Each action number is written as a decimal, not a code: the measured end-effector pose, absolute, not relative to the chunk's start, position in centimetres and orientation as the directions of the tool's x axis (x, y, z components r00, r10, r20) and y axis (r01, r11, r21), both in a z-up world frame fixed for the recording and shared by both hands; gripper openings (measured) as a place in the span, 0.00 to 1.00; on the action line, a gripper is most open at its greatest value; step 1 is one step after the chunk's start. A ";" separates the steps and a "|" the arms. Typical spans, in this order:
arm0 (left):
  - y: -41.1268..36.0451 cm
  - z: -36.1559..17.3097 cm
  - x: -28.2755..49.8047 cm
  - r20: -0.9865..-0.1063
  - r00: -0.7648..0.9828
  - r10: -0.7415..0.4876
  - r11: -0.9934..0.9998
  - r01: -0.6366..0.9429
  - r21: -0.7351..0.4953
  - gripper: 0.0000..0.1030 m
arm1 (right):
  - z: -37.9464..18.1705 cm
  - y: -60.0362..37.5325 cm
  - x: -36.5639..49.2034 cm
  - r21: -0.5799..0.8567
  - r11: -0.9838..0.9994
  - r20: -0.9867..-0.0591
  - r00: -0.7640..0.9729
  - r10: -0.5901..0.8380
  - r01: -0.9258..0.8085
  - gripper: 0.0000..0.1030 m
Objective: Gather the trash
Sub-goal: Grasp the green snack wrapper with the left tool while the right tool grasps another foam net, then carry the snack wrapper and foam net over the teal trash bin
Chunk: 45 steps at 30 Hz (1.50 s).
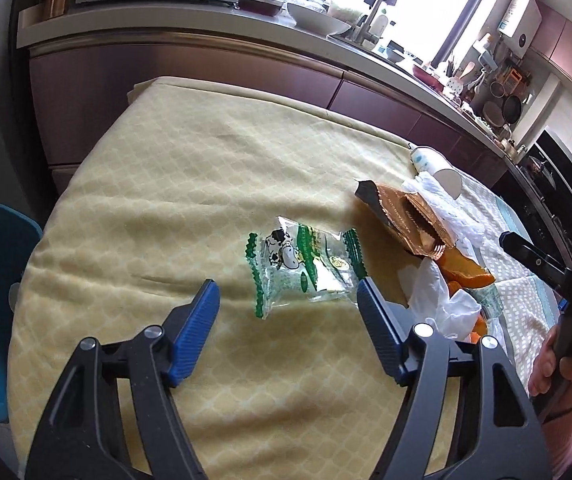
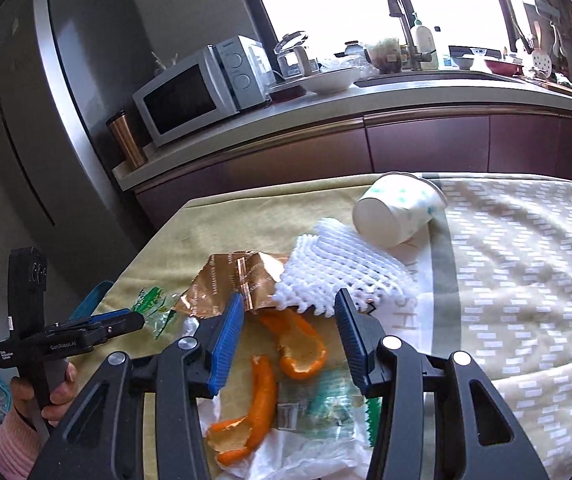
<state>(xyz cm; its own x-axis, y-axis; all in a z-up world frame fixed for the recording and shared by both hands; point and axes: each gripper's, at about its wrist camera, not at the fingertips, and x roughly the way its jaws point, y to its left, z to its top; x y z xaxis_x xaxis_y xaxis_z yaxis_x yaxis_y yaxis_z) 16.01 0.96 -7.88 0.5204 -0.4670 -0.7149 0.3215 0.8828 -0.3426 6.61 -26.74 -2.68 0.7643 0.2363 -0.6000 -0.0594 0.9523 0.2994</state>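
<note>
Left hand-held gripper (image 1: pixel 288 298): jaws spread, empty, straddling cow-print wrapper (image 1: pixel 306 266); descend flat, pinch centre.
Right hand-held gripper (image 2: pixel 288 330): released above orange peel (image 2: pixel 300 350).

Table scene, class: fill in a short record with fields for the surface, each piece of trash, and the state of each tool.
surface: table under a yellow patterned cloth
clear wrapper: cow-print wrapper, lying flat, ahead of the left tool
brown wrapper: torn open, beside the white foam net
peels: orange peels on a white plastic bag
cup: paper cup tipped on its side
left tool: open, holding nothing
right tool: right tool open above the peels
</note>
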 end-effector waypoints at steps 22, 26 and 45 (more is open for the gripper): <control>0.2 -7.4 14.8 -0.710 0.524 -0.470 0.880 0.344 -0.329 0.43 | -4.4 -25.4 9.4 0.138 0.989 -0.661 0.739 0.132 -0.053 0.56; 0.5 -7.0 14.4 -0.700 0.538 -0.471 0.880 0.347 -0.325 0.43 | -4.4 -24.8 9.9 0.116 0.992 -0.668 0.734 0.122 -0.059 0.57; 2.7 -6.1 12.6 -0.674 0.572 -0.467 0.883 0.340 -0.323 0.42 | -3.2 -25.3 8.6 0.185 0.980 -0.628 0.758 0.177 -0.075 0.08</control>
